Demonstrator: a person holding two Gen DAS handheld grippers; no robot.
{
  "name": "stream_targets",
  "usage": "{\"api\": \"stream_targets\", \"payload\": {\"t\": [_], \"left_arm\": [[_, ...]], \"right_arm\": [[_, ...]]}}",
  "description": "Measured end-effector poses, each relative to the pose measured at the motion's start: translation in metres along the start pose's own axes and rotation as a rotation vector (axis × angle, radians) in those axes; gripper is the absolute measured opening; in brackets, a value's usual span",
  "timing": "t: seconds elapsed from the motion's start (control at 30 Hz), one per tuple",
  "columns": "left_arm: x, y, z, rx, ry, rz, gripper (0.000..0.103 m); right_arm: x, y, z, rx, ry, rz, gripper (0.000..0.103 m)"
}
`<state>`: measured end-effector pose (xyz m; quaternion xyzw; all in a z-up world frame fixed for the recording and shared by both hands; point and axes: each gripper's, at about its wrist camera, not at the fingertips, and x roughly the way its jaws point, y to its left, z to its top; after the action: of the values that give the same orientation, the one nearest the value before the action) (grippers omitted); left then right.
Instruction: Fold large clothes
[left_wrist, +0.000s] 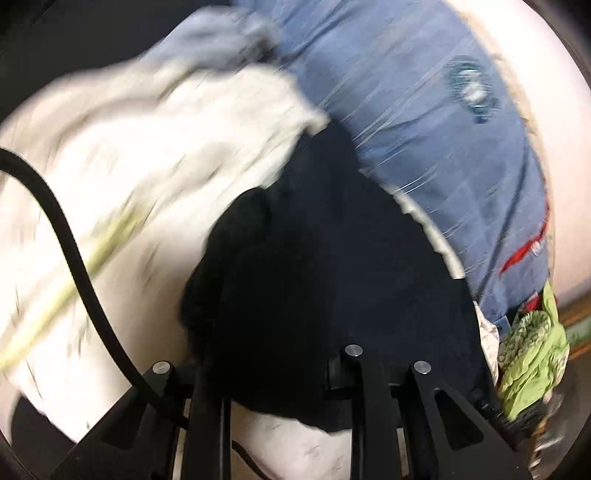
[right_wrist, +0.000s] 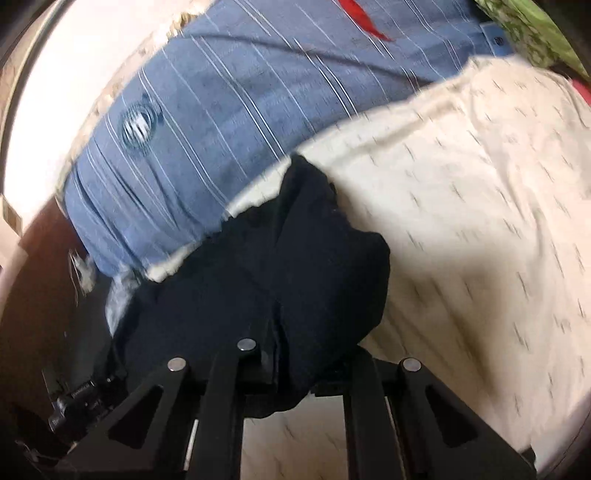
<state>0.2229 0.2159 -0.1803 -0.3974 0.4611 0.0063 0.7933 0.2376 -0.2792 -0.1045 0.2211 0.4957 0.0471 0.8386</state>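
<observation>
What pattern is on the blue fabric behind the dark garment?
Thin pale stripes on the blue fabric, with a round emblem; sharpest in the right wrist view.

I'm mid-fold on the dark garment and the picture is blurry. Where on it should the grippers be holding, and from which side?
Hold the dark garment by its near bunched edge, one gripper at each end, coming in from the near side above the cream sheet. Both views show that edge gathered at the left gripper and right gripper, with the rest trailing toward the blue striped fabric.

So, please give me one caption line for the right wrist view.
Right hand-held gripper pinching a dark garment above the cream patterned sheet, blue striped cloth behind.
</observation>
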Motion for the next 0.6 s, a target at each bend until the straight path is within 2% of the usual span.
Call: {"api": "stream_targets", "payload": {"t": [0.07, 0.1, 0.13, 0.2, 0.3, 0.37, 0.4, 0.43, 0.5, 0.57, 0.6], "left_arm": [[0.003, 0.020, -0.005, -0.075, -0.005, -0.063, 0.028], [0.000, 0.020, -0.004, -0.070, 0.000, -0.061, 0.029], [-0.004, 0.018, -0.002, -0.054, -0.006, -0.047, 0.035], [-0.012, 0.022, 0.000, -0.078, -0.035, -0.020, 0.041], [-0.023, 0.030, -0.001, -0.150, -0.045, -0.041, 0.043], [-0.032, 0.026, -0.002, -0.142, -0.067, -0.042, 0.058], [-0.035, 0.024, -0.002, -0.138, -0.078, -0.068, 0.075], [-0.037, 0.022, -0.003, -0.138, -0.079, -0.105, 0.086], [-0.037, 0.017, -0.005, -0.142, -0.073, -0.130, 0.089], [-0.032, 0.013, -0.004, -0.138, -0.057, -0.084, 0.090], [-0.030, 0.010, -0.004, -0.138, -0.051, -0.062, 0.090]], "right_arm": [[0.017, -0.022, -0.018, 0.048, 0.057, -0.039, 0.013], [0.021, -0.032, -0.023, 0.079, 0.063, -0.047, 0.021], [0.022, -0.041, -0.026, 0.107, 0.065, -0.059, 0.034], [0.013, -0.048, -0.024, 0.137, 0.041, -0.079, 0.042], [-0.011, -0.047, -0.016, 0.100, -0.009, -0.143, 0.049], [-0.026, -0.042, -0.013, 0.066, -0.046, -0.203, 0.050], [-0.032, -0.040, -0.012, 0.054, -0.060, -0.213, 0.050], [-0.040, -0.037, -0.012, 0.042, -0.072, -0.210, 0.051], [-0.052, -0.025, -0.014, 0.011, -0.096, -0.189, 0.051], [-0.057, -0.004, -0.016, -0.056, -0.102, -0.134, 0.053], [-0.057, 0.008, -0.017, -0.087, -0.100, -0.105, 0.058]]}}
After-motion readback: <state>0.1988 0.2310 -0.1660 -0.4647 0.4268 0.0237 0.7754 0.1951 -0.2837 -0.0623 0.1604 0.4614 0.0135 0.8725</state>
